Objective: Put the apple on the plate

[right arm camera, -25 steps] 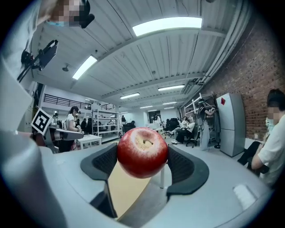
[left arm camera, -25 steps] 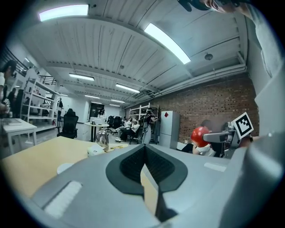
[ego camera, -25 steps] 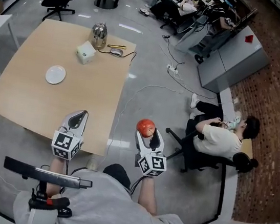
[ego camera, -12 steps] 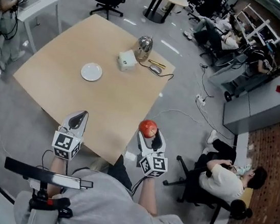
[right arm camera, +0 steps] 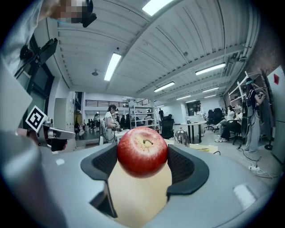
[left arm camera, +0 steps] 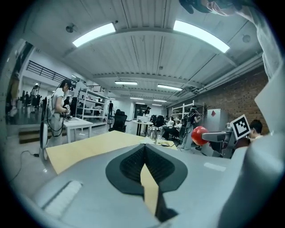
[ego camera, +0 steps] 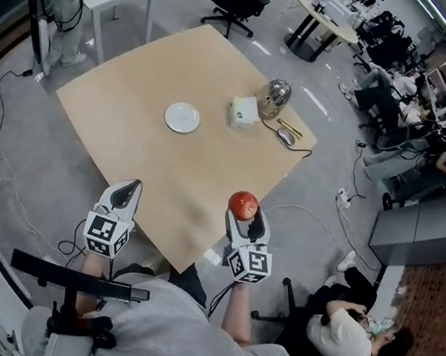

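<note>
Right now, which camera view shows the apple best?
The right gripper view: the apple sits large and centred between the jaws, stem visible. The head view shows it small, from above, at the tip of the right gripper. The left gripper view shows only a small red ball far right.

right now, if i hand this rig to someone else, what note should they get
Right tongs: shut on the apple, held in the air by the near edge of the table.
Left tongs: shut, nothing in them, level with the right.
Plate: bare, farther in on the table, left of the white box.
Done: apple is gripped.
Left: carry it over the plate, lower it, open the tongs.
</note>
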`<control>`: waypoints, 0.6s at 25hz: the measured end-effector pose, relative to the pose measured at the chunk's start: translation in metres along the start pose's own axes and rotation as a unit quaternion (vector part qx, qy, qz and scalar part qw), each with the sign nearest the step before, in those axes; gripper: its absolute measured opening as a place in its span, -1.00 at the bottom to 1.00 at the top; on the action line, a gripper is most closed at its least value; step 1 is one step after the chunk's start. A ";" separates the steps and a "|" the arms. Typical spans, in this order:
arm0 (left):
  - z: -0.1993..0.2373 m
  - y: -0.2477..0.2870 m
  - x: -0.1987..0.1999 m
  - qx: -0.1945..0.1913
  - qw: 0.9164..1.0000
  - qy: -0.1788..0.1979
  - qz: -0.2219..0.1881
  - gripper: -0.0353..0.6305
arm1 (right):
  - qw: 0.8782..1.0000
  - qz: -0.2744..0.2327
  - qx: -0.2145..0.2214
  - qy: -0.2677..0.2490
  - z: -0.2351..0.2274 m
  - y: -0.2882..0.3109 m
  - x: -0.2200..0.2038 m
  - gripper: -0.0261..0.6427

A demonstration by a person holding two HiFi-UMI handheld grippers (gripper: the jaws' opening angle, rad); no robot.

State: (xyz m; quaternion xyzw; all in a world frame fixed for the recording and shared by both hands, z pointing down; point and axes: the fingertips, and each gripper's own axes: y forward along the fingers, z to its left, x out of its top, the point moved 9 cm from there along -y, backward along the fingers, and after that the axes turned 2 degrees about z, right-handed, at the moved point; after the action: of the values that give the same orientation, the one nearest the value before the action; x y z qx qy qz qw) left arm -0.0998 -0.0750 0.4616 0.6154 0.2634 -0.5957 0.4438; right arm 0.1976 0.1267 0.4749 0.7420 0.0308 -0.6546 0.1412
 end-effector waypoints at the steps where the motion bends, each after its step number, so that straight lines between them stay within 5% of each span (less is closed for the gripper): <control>1: 0.003 0.001 -0.001 0.007 1.000 -0.006 0.002 -0.83 | 1.000 0.003 0.007 -0.002 -0.001 0.008 -0.001 0.15; 15: 0.013 0.013 -0.033 0.105 0.992 -0.047 0.047 -0.84 | 0.991 0.058 0.121 -0.019 -0.007 0.104 -0.028 0.15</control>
State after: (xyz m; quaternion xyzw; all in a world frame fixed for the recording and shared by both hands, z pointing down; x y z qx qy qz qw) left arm -0.1005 -0.0850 0.4982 0.6419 0.1489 -0.6265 0.4164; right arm 0.2244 0.0328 0.5207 0.7417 -0.0943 -0.6581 0.0891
